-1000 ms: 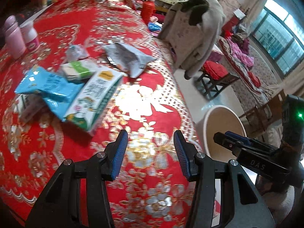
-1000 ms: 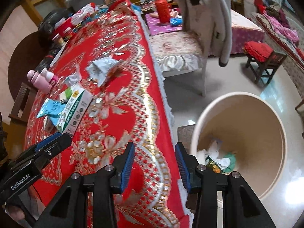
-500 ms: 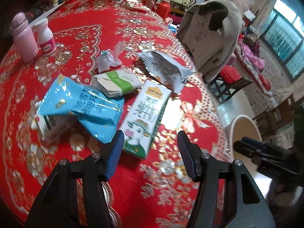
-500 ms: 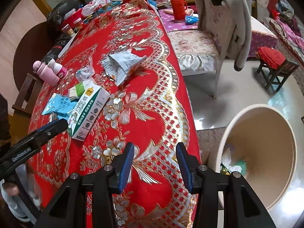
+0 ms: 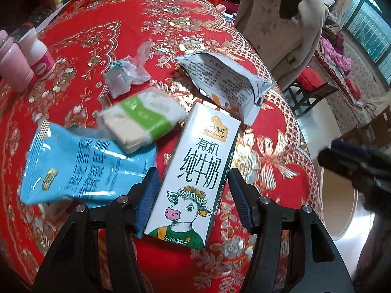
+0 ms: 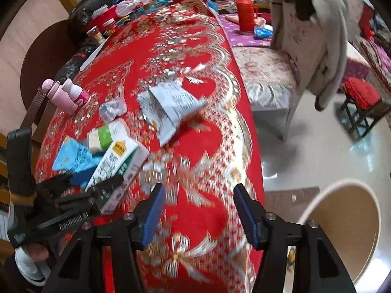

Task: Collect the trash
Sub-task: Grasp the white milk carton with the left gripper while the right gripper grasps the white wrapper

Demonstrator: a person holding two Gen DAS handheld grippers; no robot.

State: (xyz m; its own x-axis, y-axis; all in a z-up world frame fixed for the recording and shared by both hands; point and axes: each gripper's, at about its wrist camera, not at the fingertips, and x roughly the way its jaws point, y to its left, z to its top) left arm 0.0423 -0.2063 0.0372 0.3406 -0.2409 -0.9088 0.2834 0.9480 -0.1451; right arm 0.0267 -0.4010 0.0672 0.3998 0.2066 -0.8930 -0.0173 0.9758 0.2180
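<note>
Pink bottle (image 5: 12,67): far left on the red tablecloth (image 5: 102,36), upright, touching a white bottle with a pink label (image 5: 40,59) just to its right.
Blue snack bag (image 5: 80,166): flat at the left of the litter cluster, crumpled, one corner under the left finger of the left gripper.
Tissue pack (image 5: 144,119): white with a green band, lying partly on the blue bag's upper edge, just left of the carton's top.
Crumpled clear wrapper (image 5: 127,73): behind the tissue pack, apart from it.
Milk carton (image 5: 198,175): white and green, cartoon cow on its face, lying flat on the cloth with its bottom end toward the camera.
Left gripper (image 5: 193,195): pointed steeply down, blue-padded fingers (image 5: 242,202) straddling the carton's lower half; a gap visible between the right pad and the carton, contact on the left side not discernible; spread apart, nothing clamped.
Grey snack bag (image 5: 227,85): torn open, printed text up, just behind the carton's top right corner.
Right gripper (image 6: 198,212): above bare tablecloth near the table's edge, right of the litter; jaws opening, nothing between them.
Cream bin (image 6: 347,227): on the floor off the table's right edge, below the right gripper's right finger; contents not visible.
Coat (image 6: 315,36): pale, draped over a chair back, far right beyond the table.
</note>
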